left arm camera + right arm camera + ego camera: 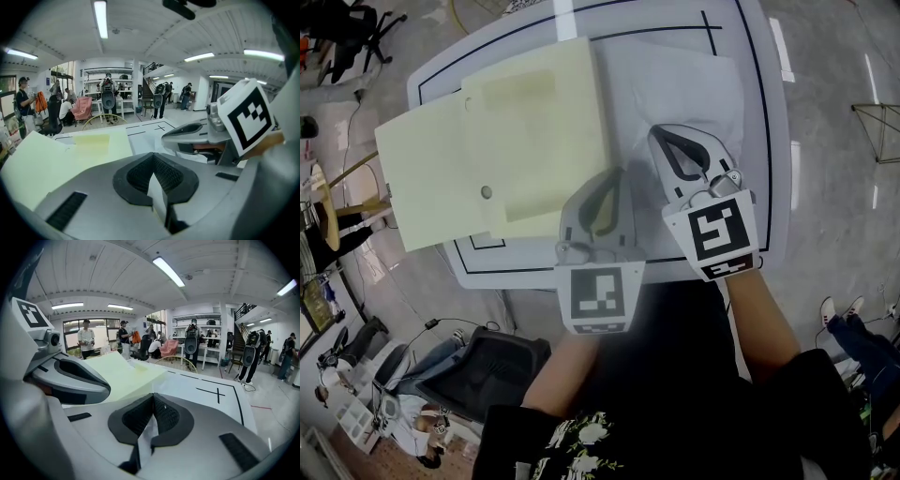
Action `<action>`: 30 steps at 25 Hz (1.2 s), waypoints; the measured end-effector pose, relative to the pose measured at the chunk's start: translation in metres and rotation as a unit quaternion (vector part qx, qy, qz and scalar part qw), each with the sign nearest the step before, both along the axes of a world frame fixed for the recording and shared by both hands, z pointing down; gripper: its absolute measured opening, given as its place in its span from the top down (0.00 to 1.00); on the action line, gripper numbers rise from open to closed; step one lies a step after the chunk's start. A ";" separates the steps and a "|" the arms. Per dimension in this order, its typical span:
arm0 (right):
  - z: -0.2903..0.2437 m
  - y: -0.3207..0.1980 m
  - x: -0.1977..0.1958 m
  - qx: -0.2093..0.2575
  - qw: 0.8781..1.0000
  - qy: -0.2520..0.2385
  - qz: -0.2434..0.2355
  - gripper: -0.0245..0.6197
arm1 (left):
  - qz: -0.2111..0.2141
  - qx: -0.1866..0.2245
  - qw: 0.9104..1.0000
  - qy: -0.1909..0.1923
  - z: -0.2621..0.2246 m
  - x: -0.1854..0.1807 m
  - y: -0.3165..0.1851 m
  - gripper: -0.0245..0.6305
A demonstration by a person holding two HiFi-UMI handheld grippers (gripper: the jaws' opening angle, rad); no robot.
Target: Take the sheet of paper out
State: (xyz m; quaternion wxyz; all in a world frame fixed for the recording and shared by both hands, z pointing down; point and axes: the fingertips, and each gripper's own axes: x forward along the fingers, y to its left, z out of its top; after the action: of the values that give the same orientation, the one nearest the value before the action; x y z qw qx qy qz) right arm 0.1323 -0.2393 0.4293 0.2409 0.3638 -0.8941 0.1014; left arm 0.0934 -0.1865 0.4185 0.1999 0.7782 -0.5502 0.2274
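Observation:
A white sheet of paper (pixel 680 84) lies on the table, its left part running under the flap of an open pale yellow folder (pixel 502 141). My left gripper (pixel 614 178) is at the sheet's near edge beside the folder, shut, with a sliver of white paper (pixel 157 190) pinched between its pads. To its right, my right gripper (pixel 664 136) rests on the sheet, also shut on a fold of the white paper (pixel 146 434). In the left gripper view the right gripper (pixel 197 133) shows close by; the folder (pixel 61 159) lies to the left.
The white table (pixel 759 112) carries black marked lines and a cross (pixel 218 393). The folder overhangs the table's left edge. An office chair (pixel 483 370) stands near the person's left. Several people and shelves fill the room behind.

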 end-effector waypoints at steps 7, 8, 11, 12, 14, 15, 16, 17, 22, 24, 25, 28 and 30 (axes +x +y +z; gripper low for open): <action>0.022 0.006 -0.005 -0.019 0.999 0.023 -0.025 0.96 | -0.003 -0.008 1.000 -0.001 0.005 0.001 0.006 0.96; 0.025 0.007 -0.006 -0.019 0.999 0.027 -0.028 0.96 | -0.004 -0.010 1.000 0.000 0.005 0.001 0.007 0.96; 0.029 0.007 -0.008 -0.018 0.999 0.030 -0.033 0.96 | -0.008 -0.010 1.000 0.000 0.005 -0.001 0.007 0.96; 0.030 0.008 -0.009 -0.017 0.999 0.030 -0.033 0.96 | -0.009 -0.009 1.000 0.000 0.005 -0.002 0.007 0.96; 0.032 0.008 -0.009 -0.018 0.999 0.030 -0.032 0.95 | -0.013 -0.009 1.000 0.000 0.005 -0.004 0.007 0.96; 0.033 0.008 -0.009 -0.018 0.999 0.030 -0.031 0.92 | -0.014 -0.009 1.000 0.000 0.005 -0.005 0.007 0.96; 0.035 0.008 -0.009 -0.018 0.999 0.031 -0.030 0.89 | -0.015 -0.009 1.000 -0.001 0.005 -0.006 0.007 0.96; 0.036 0.008 -0.009 -0.017 0.999 0.032 -0.029 0.88 | -0.016 -0.009 1.000 0.000 0.006 -0.006 0.008 0.96; 0.035 0.007 -0.009 -0.011 0.999 0.038 -0.026 0.85 | -0.015 -0.010 1.000 -0.001 0.006 -0.006 0.010 0.96; 0.033 0.008 -0.007 -0.009 0.999 0.039 -0.021 0.86 | -0.013 -0.009 1.000 -0.003 0.006 -0.006 0.011 0.96; 0.031 0.008 -0.007 -0.007 0.999 0.038 -0.018 0.87 | -0.013 -0.007 1.000 -0.003 0.005 -0.006 0.011 0.96; 0.021 0.007 -0.003 0.011 0.999 0.032 -0.005 0.91 | -0.013 -0.004 1.000 -0.003 0.003 -0.007 0.012 0.96; 0.010 0.006 -0.001 0.030 0.999 0.024 0.007 0.95 | -0.011 0.000 1.000 -0.003 0.001 -0.006 0.012 0.96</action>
State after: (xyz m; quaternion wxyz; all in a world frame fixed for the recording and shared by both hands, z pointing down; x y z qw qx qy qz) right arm 0.1314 -0.2334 0.4391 0.2503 0.3792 -0.8882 0.0679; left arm 0.0872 -0.1744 0.4191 0.2008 0.7715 -0.5593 0.2272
